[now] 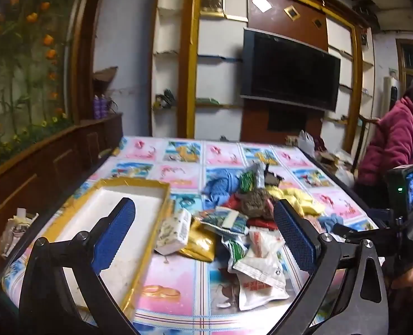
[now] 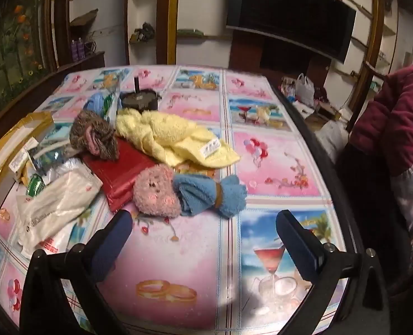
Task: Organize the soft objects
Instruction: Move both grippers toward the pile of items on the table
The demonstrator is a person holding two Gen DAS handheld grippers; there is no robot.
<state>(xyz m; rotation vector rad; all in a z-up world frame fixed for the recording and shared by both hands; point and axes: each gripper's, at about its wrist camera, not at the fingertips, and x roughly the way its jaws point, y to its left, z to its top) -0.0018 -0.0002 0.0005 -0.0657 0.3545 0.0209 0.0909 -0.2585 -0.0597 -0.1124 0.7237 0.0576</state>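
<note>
Pink toy (image 2: 157,194) | just left of blue towel (image 2: 212,194), touching | soft, light, squashy; pinch round body | right gripper (image 2: 205,224) open, empty | left gripper (image 1: 205,217) open, empty

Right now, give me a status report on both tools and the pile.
Left tool open, empty, above pile. Right tool open, empty, short of pink plush. Tray holds nothing. Plastic bags mixed among soft items.

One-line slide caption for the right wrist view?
Open right hand-held gripper hovers before a pink plush, blue towel and yellow towel on the table.
</note>
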